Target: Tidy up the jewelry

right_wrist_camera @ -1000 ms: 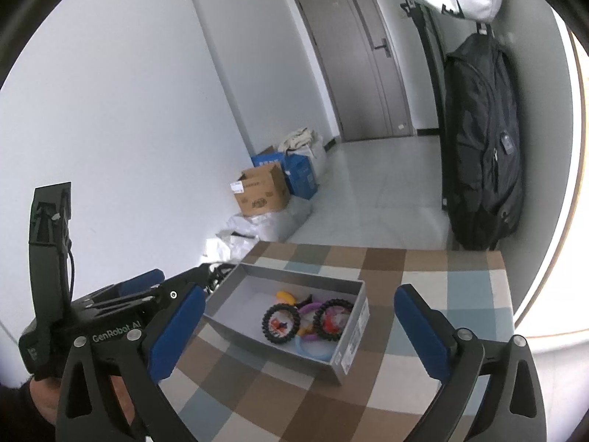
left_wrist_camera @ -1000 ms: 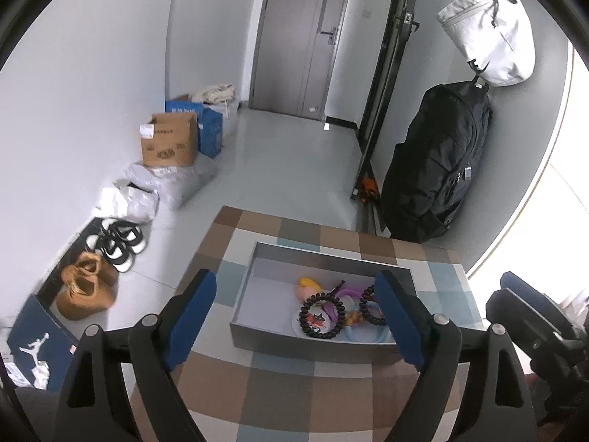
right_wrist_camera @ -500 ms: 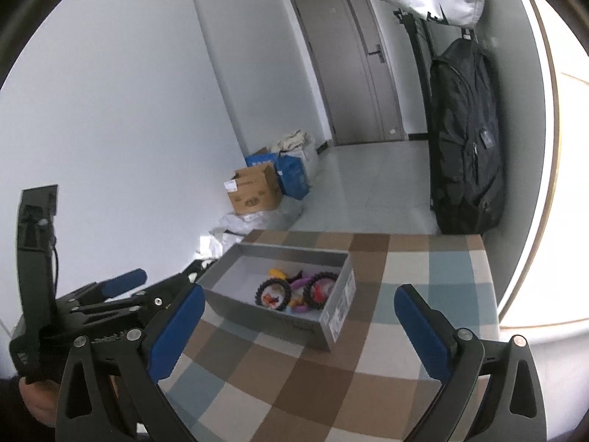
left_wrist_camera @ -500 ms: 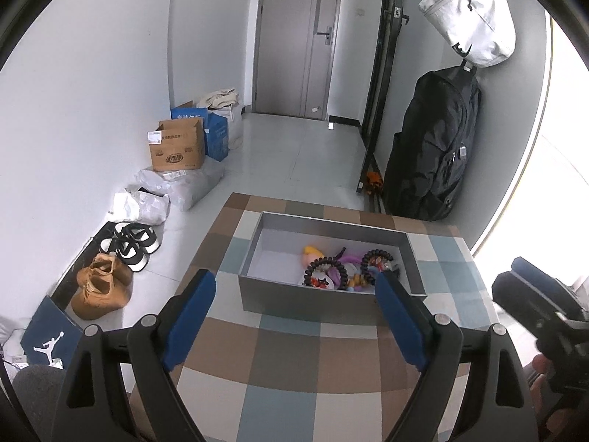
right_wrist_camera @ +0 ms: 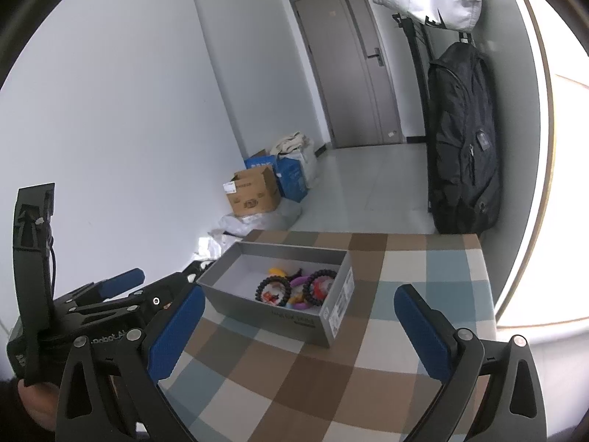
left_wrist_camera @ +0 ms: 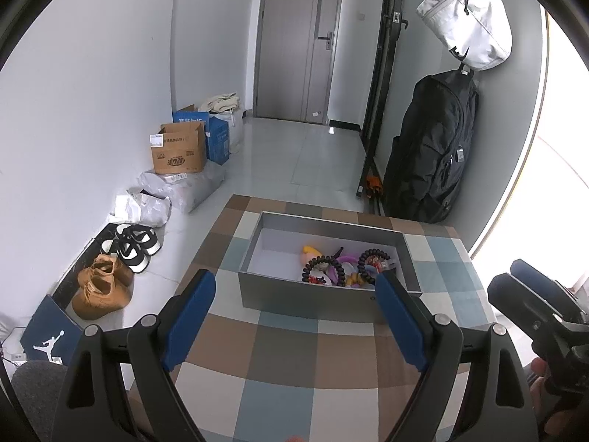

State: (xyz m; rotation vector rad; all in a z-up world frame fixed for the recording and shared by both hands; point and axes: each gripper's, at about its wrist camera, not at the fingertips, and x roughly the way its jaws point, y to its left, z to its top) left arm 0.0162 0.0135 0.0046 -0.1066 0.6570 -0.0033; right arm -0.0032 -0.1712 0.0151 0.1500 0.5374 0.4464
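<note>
Little legible text: two logos, part of one word.
Jumpman logo, white on a blue box, floor at lower left of left wrist view. Black swoosh on the white bag hung above the backpack; partly seen in right view too. "...obot AI" in white on the left gripper body, start cut off. Cardboard box has a dark logo and a white label, blue box behind it has white characters, grey box end has a label: all too small to read.
</note>
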